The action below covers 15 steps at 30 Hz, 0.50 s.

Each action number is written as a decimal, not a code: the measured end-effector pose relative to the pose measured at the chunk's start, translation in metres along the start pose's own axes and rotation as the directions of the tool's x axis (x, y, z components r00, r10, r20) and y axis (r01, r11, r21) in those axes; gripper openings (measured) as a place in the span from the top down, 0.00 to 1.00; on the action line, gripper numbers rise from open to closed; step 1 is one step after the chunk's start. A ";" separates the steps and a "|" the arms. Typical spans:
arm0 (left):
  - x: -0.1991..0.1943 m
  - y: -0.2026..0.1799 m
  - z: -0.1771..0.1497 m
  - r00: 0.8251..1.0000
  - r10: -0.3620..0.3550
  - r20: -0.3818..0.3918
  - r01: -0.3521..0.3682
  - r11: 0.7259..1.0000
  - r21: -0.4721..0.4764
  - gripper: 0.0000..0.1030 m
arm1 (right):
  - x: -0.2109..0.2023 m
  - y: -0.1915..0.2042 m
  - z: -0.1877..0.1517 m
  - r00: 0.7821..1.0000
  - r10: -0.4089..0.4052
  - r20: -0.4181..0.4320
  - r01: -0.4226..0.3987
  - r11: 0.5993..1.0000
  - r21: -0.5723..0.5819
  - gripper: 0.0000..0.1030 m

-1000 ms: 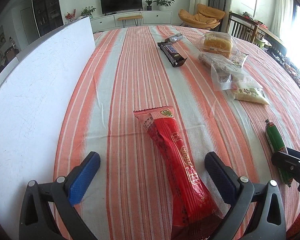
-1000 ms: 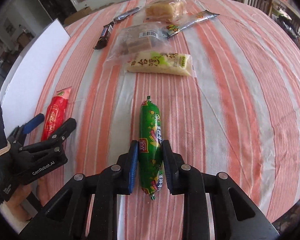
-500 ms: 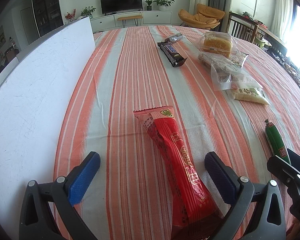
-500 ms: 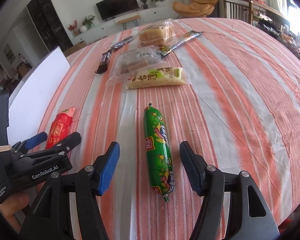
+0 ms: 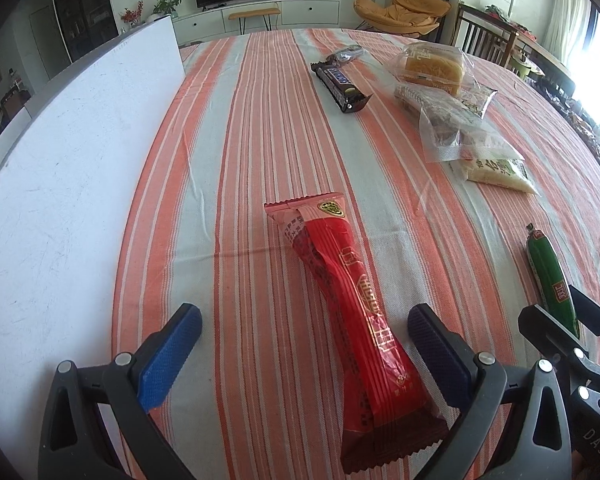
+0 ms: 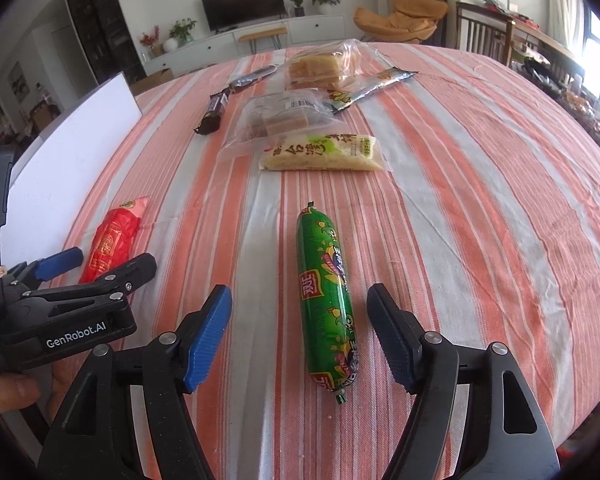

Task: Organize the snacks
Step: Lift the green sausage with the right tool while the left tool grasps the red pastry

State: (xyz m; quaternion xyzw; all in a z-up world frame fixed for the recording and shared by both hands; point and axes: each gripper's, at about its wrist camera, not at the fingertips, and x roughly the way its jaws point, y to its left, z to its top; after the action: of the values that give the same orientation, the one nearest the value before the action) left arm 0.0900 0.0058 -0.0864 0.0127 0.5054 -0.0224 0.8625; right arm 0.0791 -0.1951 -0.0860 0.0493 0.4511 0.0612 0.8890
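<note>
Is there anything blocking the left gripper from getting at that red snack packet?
Nothing visible. The red packet already lies on the striped cloth between the left gripper's pads, which are closing but not yet touching it.

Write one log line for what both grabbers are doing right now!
left gripper: jaws closing, astride red snack pack, not pressing | right gripper: jaws opening, green sausage lying loose between | both on striped tablecloth
</note>
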 end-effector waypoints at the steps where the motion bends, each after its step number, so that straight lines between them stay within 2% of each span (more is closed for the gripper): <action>1: -0.003 -0.001 0.000 1.000 -0.005 0.005 0.005 1.000 0.011 0.20 | 0.001 0.001 0.003 1.000 -0.008 -0.019 0.008 1.000 -0.001 0.29; 2: -0.008 -0.003 -0.001 1.000 -0.011 0.016 0.011 1.000 0.022 0.30 | 0.003 0.003 0.005 0.999 -0.023 -0.043 0.023 1.000 -0.012 0.29; 4: -0.014 -0.007 -0.001 1.000 -0.021 0.016 0.020 0.999 0.048 0.87 | 0.007 0.009 0.010 0.993 -0.070 -0.091 0.065 0.996 -0.057 0.30; 5: -0.015 -0.008 -0.001 1.000 -0.026 0.005 0.026 0.998 0.054 0.86 | 0.008 0.011 0.011 0.991 -0.090 -0.094 0.083 0.994 -0.074 0.40; 6: -0.017 -0.006 -0.003 0.999 -0.044 0.003 0.044 0.998 0.040 0.87 | 0.007 0.011 0.012 0.989 -0.125 -0.084 0.117 0.989 -0.093 0.54; 7: -0.020 -0.001 -0.005 0.997 -0.081 0.000 0.081 0.997 0.013 0.88 | 0.006 0.008 0.012 0.988 -0.129 -0.087 0.122 0.989 -0.088 0.76; 10: -0.045 0.006 -0.012 0.980 -0.195 0.039 0.196 0.980 -0.044 0.88 | -0.003 -0.017 0.011 0.994 0.030 -0.100 -0.023 0.997 0.074 0.77; 15: -0.102 0.007 -0.014 0.940 -0.318 0.126 0.326 0.944 -0.047 0.88 | -0.029 -0.045 0.007 0.977 0.210 -0.026 -0.198 0.950 0.242 0.77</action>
State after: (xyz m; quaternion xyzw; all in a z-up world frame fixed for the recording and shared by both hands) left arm 0.0284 0.0162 -0.0038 -0.1004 0.4498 -0.1469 0.8752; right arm 0.0704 -0.2442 -0.0649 0.2002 0.4702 0.0996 0.8538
